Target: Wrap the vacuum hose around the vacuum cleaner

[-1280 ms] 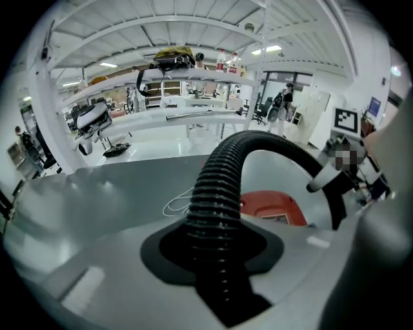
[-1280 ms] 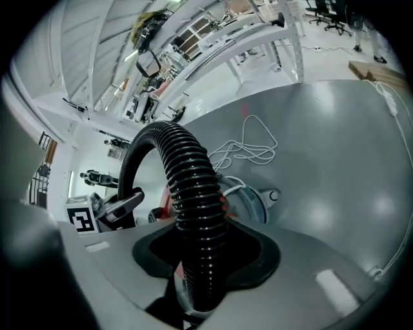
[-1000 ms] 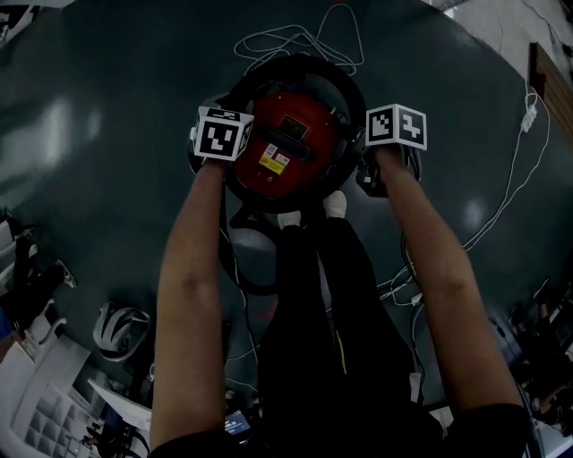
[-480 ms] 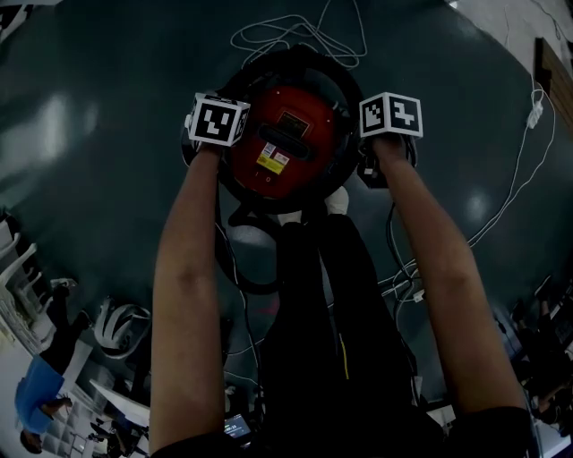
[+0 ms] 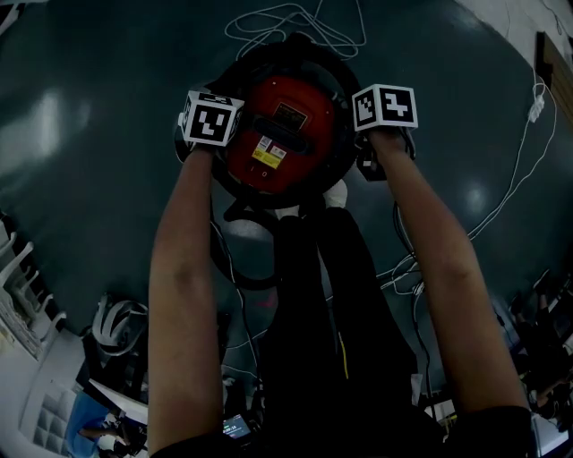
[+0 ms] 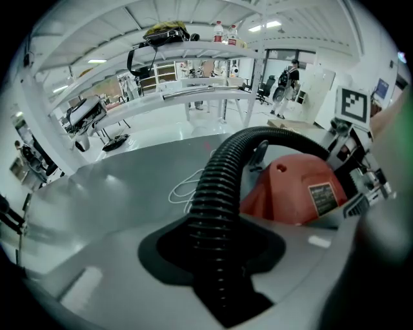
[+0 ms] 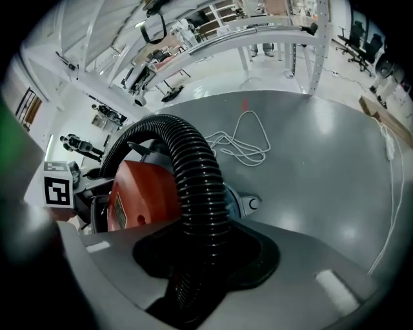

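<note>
A red-topped vacuum cleaner [image 5: 282,134] stands on the dark floor, with the black ribbed vacuum hose [image 5: 295,46] curving round its far side. My left gripper [image 5: 199,148] is at the cleaner's left side and my right gripper [image 5: 372,161] at its right. In the left gripper view the hose [image 6: 219,187] runs out from between the jaws of the left gripper [image 6: 216,258] and arcs over the red body [image 6: 293,190]; these jaws are opening with the hose still between them. In the right gripper view the right gripper [image 7: 203,258] is shut on the hose [image 7: 197,174] beside the red body [image 7: 139,193].
A loose white cable [image 5: 295,22] lies on the floor just beyond the cleaner. The person's dark legs [image 5: 327,295] stand right behind it. More cables [image 5: 515,179] trail at the right. A white helmet-like object [image 5: 116,326] and shelving sit at the lower left.
Both grippers have shifted a little farther away along the cleaner's sides, carrying the hose. The right marker cube has come closer to the red top.
</note>
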Available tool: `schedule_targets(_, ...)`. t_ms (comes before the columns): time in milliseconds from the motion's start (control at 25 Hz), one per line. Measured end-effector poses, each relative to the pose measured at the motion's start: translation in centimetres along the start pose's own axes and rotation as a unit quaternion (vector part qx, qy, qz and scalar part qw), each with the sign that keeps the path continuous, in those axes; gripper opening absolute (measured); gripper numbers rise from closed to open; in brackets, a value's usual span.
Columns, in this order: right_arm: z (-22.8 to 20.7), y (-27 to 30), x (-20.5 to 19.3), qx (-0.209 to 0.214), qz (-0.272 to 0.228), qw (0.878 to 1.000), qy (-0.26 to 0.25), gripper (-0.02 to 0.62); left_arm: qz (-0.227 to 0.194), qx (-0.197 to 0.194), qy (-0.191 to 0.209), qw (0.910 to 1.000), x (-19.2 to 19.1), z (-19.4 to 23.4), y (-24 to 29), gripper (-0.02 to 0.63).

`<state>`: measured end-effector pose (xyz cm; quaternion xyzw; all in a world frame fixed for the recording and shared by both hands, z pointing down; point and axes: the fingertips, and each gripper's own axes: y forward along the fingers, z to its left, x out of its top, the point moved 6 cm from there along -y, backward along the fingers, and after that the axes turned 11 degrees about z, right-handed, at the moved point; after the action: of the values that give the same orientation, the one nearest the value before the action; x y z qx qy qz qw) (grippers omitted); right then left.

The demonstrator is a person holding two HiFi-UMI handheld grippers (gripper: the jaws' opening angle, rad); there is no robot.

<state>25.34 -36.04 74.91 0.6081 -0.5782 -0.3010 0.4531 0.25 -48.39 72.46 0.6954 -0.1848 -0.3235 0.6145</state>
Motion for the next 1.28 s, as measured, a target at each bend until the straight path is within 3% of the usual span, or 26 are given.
schedule_targets(400,-0.2,1.1,0.0,-0.069,0.009,0.996,-0.056,0.171,-0.008,0.013,-0.002,0.9999,-0.7,0.9,1.4,0.213)
schedule_targets(520,-0.3,0.9,0.1,-0.081,0.005,0.994,-0.071,0.197,-0.019,0.008,-0.024,0.9995,-0.8,1.3,1.3,0.245)
schedule_targets(640,-0.3,0.2,0.5,-0.087,-0.011,0.993,-0.078,0.212,-0.03,-0.004,-0.06,0.9977,-0.9,1.6,1.0,0.285)
schedule_targets(1040,0.2,-1.5,0.3,-0.085,-0.044,0.993,-0.074,0.21,-0.061,-0.009,-0.058,0.9964,-1.3,1.3,-0.7,0.302)
schedule_targets(1280,1.2,-3.3,-0.6,-0.097,-0.08,0.99,-0.066,0.184,-0.092,-0.013,-0.094,0.9912,-2.4,1.1,-3.7,0.299)
